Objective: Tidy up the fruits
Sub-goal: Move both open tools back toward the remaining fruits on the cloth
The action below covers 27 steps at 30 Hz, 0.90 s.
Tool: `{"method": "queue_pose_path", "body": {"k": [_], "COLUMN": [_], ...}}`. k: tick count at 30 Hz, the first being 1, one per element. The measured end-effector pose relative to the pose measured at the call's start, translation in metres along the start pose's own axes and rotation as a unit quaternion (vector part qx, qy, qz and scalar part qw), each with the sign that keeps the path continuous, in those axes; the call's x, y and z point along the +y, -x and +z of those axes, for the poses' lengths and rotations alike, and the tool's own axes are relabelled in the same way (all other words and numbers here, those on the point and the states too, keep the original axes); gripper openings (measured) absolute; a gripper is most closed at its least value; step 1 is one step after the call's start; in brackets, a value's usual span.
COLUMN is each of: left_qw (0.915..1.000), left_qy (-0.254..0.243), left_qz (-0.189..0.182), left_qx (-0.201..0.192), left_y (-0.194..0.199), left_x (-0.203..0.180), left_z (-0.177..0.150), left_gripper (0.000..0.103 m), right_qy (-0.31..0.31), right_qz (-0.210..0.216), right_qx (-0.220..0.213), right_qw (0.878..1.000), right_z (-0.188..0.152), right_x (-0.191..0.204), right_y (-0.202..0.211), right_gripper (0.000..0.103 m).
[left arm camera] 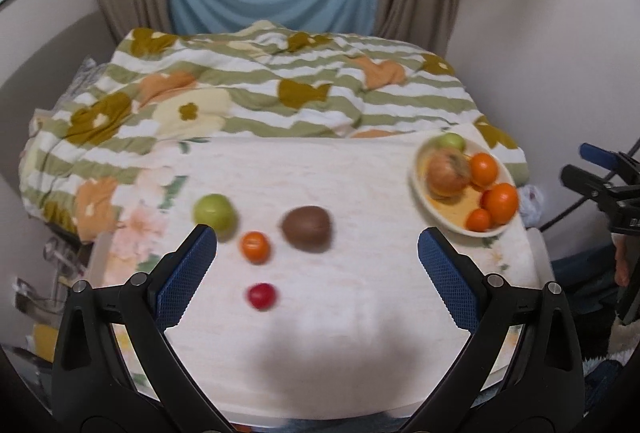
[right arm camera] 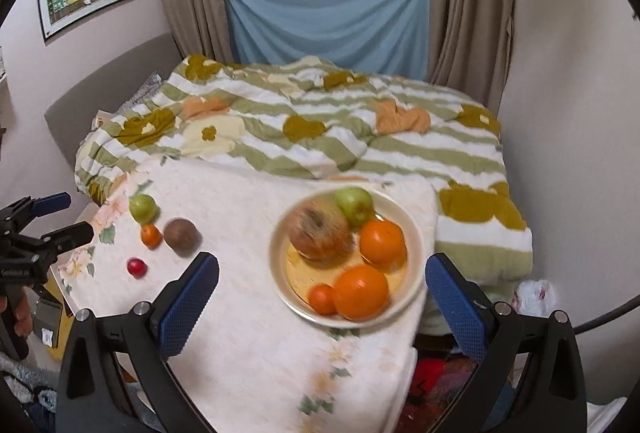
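On the white cloth lie a green apple [left arm camera: 214, 213], a small orange [left arm camera: 255, 246], a brown kiwi [left arm camera: 307, 229] and a small red fruit [left arm camera: 261, 296]. My left gripper [left arm camera: 317, 245] is open and empty above them, near the table's front. A cream plate [right arm camera: 416, 257] holds a large brownish fruit [right arm camera: 320, 231], a green apple [right arm camera: 354, 205] and three oranges [right arm camera: 382, 241]. My right gripper [right arm camera: 322, 273] is open and empty, hovering just in front of the plate. The plate also shows at the right in the left wrist view [left arm camera: 420, 173].
A green-striped floral quilt [left arm camera: 260, 89] is bunched behind the table. Curtains and a blue cloth [right arm camera: 328, 21] hang at the window beyond. The table's right edge drops off next to the plate, with clutter below [right arm camera: 432, 373]. The left gripper shows at the left in the right wrist view [right arm camera: 52, 221].
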<state>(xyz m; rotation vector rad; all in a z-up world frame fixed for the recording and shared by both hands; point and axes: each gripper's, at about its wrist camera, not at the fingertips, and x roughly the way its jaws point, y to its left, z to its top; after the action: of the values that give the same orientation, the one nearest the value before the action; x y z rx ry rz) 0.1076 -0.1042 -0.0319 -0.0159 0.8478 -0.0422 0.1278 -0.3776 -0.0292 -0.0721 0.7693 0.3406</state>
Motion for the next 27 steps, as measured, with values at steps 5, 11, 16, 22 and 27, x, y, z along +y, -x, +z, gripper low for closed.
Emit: {"method": "queue_pose_path", "body": {"k": [5, 11, 16, 22, 27], "left_qw": [1.0, 0.9992, 0.9971, 0.9919, 0.9845], "left_qy": [-0.008, -0.027, -0.046, -0.073, -0.103], "left_qz": [-0.001, -0.019, -0.045, -0.081, -0.109], "left_qx": [0.004, 0.021, 0.04, 0.065, 0.091], "left_y": [-0.003, -0.02, -0.041, -0.07, -0.095], "left_x": [0.054, 0.109, 0.144, 0.175, 0.185], "left_z": [0.007, 0.017, 0.023, 0.027, 0.028], "left_gripper": [0.103, 0.103, 0.103, 0.103, 0.103], "right_qy": [-0.015, -0.041, -0.059, -0.084, -0.114], "right_qz": [-0.012, -0.021, -0.036, -0.059, -0.064], "right_qx": [-0.002, 0.015, 0.032, 0.047, 0.061], "right_qw": [1.0, 0.999, 0.997, 0.994, 0.989], "right_z": [0.009, 0.015, 0.015, 0.01, 0.0], "right_x": [0.04, 0.088, 0.122, 0.153, 0.18], "right_y": [-0.009, -0.034, -0.056, -0.078, -0.096], "right_gripper": [0.103, 0.103, 0.103, 0.103, 0.103]}}
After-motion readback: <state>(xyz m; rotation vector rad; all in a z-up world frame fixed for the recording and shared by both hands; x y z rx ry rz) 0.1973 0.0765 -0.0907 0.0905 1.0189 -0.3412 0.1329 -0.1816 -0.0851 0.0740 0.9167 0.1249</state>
